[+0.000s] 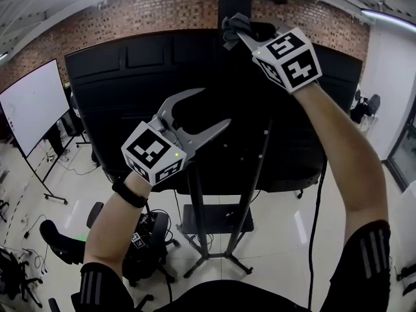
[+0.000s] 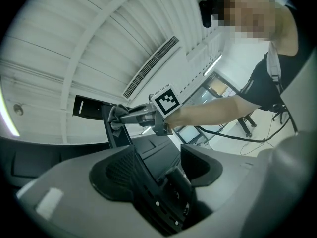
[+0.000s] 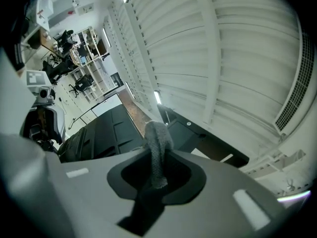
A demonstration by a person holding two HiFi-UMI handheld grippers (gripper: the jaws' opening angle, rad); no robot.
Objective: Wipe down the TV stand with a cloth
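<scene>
Right gripper (image 1: 244, 34) is up high, clamped tight on the grey cloth (image 1: 235, 23), right at the top of the TV stand's black column (image 1: 233, 2). Left gripper (image 1: 198, 114) hangs lower, in front of the TV's back panel (image 1: 117, 90), jaws spread wide with nothing gripped.

Office: whiteboard (image 1: 32, 106), swivel chairs (image 1: 60, 242).

Two grippers are seen, the left gripper (image 1: 214, 106) and the right gripper (image 1: 242, 38), one grey cloth (image 1: 233, 23), one TV stand (image 1: 214, 220), one whiteboard (image 1: 32, 106).
</scene>
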